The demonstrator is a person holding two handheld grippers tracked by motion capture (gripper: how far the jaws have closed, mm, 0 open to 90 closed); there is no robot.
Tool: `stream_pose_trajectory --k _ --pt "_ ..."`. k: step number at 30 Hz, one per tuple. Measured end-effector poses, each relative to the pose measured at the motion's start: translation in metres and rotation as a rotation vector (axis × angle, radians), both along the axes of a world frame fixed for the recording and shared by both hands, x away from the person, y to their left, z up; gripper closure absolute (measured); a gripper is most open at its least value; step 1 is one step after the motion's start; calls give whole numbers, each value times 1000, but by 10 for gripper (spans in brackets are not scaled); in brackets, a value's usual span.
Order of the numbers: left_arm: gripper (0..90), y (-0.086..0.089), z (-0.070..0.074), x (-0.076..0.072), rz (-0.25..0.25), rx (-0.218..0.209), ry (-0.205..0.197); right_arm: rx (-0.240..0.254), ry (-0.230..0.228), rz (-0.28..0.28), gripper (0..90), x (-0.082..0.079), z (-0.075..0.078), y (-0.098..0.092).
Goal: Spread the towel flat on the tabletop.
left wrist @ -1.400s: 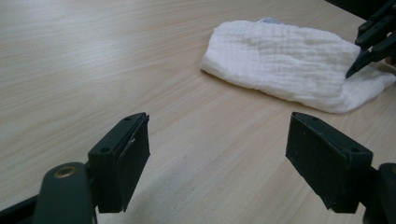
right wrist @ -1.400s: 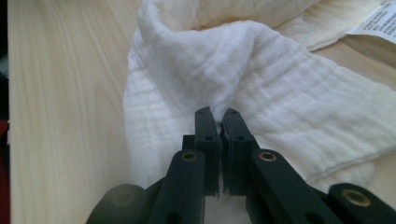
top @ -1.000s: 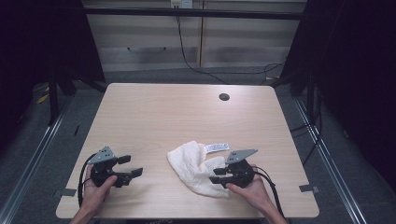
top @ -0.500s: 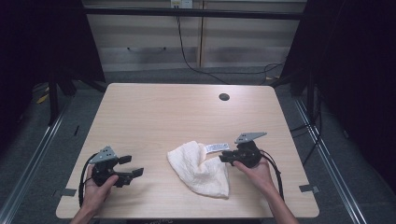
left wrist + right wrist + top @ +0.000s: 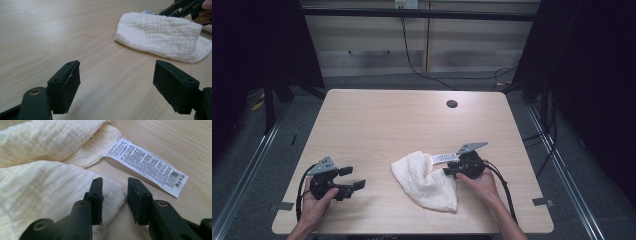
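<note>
A: High view first. One wooden table (image 5: 377,125), rounded corners, one dark round hole (image 5: 452,104) near the far edge. Far half bare, lots of free room there. One white cloth (image 5: 424,180) crumpled right of centre toward the near edge, its lower tip close to that edge. One white care label (image 5: 444,158) sticks out at its far right side.

B: Grippers?

A: Two. Left gripper (image 5: 351,178) near the left front corner, held in the left hand (image 5: 314,202), well apart from the cloth, jaws spread with nothing in them. Right gripper (image 5: 449,170) held by the right hand (image 5: 479,180) at the cloth's right edge, just below the label. Room: grey floor, floor rails either side, dark surrounds, pale cabinet behind, one cable hanging down it.

B: Left gripper view?

A: Both jaws wide apart over bare wood. The cloth (image 5: 160,35) lies well ahead to the right, and the right gripper (image 5: 180,8) is at its far edge. Open tabletop to the left.

B: Right gripper view?

A: The jaws have just been closing and now stand narrowed with a gap. One jaw sits over the cloth (image 5: 42,190) corner, the other over bare wood. No pinch seen, so loose, not gripping. Label (image 5: 147,165) flat on the table just ahead, barcode at its end.
</note>
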State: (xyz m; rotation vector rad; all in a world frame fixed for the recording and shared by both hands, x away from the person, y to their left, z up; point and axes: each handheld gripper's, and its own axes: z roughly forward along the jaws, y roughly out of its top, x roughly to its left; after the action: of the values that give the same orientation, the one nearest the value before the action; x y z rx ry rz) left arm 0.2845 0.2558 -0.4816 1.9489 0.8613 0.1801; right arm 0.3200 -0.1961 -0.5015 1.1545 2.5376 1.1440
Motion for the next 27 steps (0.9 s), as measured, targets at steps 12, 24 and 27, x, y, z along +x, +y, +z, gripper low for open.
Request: stream_pose_trajectory --k 12,24,27 --pt "215 1 0 1 4 -4 1 69 -25 -2 863 0 11 -4" --pt "215 0 -1 1 9 0 2 109 -132 -18 870 19 68 -8" --pt "215 0 0 1 7 -1 0 121 -189 -26 871 26 98 -7"
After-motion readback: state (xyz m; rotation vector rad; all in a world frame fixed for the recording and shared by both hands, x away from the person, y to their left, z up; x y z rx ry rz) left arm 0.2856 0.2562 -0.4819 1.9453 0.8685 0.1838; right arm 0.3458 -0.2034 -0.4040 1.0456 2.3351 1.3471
